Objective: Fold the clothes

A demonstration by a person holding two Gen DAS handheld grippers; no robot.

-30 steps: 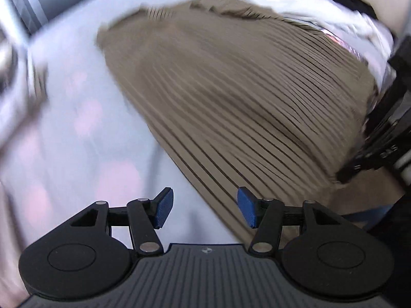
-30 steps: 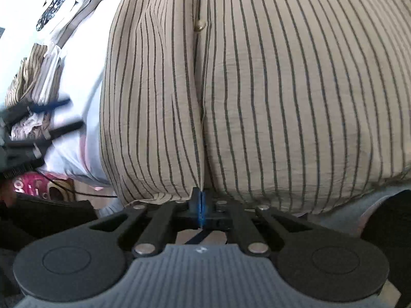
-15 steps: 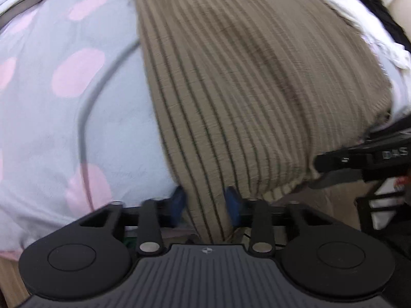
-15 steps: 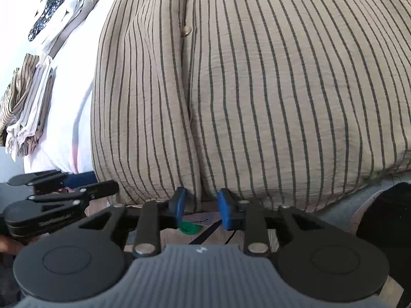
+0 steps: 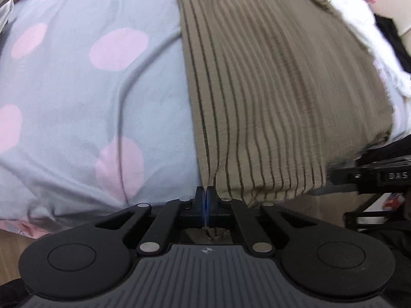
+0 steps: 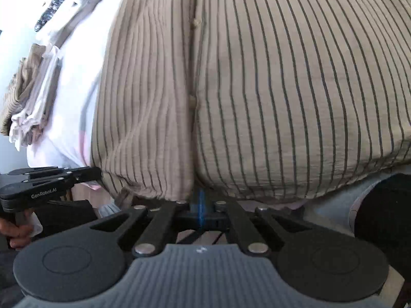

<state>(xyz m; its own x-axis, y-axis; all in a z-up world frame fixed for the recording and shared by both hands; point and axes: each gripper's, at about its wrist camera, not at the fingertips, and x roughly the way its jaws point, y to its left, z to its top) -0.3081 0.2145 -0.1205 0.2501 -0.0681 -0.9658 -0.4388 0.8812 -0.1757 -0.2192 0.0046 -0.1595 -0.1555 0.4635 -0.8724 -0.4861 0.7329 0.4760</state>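
Note:
A tan shirt with thin dark stripes [image 5: 269, 84] lies spread on the bed; its buttoned front shows in the right wrist view [image 6: 269, 89]. My left gripper [image 5: 205, 200] is shut on the shirt's near left hem corner, with cloth pinched between the blue pads. My right gripper [image 6: 201, 202] is shut on the near hem at the button placket. The left gripper also shows in the right wrist view [image 6: 48, 187], at the shirt's left corner.
The bed cover is grey with pink dots [image 5: 90, 89]. A stack of folded clothes [image 6: 33, 97] lies on the bed left of the shirt. White and pink clothes [image 5: 359, 7] lie at the far right. The bed's near edge runs just under both grippers.
Both grippers were part open around the hem half a second ago and have closed on it. The left gripper came in from over the bed a second ago.

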